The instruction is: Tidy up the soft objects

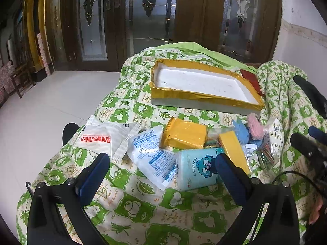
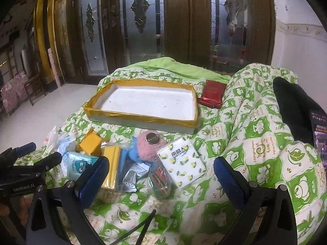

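A pile of soft packets lies on a green-patterned quilt (image 1: 143,208). My left gripper (image 1: 162,164) is open, hovering just short of a white desiccant packet (image 1: 152,155) and a light blue tissue pack (image 1: 197,167). Left of them lies a white sachet with red print (image 1: 100,139); behind are a yellow packet (image 1: 185,133) and a yellow block (image 1: 235,151). My right gripper (image 2: 161,168) is open above a white lemon-print tissue pack (image 2: 181,164), a pink fuzzy pouch (image 2: 148,146) and a clear bag of small items (image 2: 160,179). A white tray with a gold rim (image 2: 141,118) sits beyond, with nothing in it.
A red packet (image 2: 212,94) lies right of the tray. The quilt (image 2: 255,134) bulges up high on the right, with a dark cloth (image 2: 292,106) on it. The left gripper body (image 2: 22,173) shows at the right wrist view's left edge. Pale floor (image 1: 40,110) and wooden glass doors (image 1: 143,20) lie beyond.
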Tool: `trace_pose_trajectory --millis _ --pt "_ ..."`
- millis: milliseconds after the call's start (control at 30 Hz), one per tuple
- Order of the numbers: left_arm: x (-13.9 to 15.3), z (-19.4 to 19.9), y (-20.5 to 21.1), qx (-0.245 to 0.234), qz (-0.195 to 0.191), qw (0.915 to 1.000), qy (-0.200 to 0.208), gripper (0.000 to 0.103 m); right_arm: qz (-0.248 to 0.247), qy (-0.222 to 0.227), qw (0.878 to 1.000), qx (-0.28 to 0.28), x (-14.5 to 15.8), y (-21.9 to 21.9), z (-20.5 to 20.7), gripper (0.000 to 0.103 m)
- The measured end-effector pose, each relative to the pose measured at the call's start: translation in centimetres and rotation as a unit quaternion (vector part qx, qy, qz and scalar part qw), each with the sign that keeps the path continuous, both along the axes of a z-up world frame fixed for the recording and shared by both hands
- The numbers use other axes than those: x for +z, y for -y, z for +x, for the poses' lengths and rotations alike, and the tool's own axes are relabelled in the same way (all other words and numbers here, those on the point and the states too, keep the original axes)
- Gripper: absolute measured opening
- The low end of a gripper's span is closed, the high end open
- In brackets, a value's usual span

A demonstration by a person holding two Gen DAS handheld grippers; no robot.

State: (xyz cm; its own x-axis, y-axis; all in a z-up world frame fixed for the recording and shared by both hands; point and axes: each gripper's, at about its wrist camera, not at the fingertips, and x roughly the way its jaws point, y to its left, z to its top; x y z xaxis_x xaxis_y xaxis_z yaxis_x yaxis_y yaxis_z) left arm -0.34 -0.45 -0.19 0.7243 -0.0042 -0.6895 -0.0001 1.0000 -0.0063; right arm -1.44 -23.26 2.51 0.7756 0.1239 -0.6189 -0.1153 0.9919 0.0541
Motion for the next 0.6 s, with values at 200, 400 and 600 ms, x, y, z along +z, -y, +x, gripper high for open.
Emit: trace_pose_trajectory --millis 200,400,600 --pt "-0.1 0.0 0.2 0.000 0.020 0.9998 -0.002 0.103 0.022 -0.035 0.999 0.016 -0.6 0.2 1.0 0.103" --pt "-0.4 0.3 0.3 -0.005 0.016 0.9998 0.011 0.103 0.039 -0.092 0.994 0.038 -1.2 1.2 3.8 0.103" --pt "-0.7 0.5 0.8 -0.017 0.003 0.9998 0.005 0.103 0.045 -0.130 0.989 0.046 -1.3 2.5 6.4 0.101"
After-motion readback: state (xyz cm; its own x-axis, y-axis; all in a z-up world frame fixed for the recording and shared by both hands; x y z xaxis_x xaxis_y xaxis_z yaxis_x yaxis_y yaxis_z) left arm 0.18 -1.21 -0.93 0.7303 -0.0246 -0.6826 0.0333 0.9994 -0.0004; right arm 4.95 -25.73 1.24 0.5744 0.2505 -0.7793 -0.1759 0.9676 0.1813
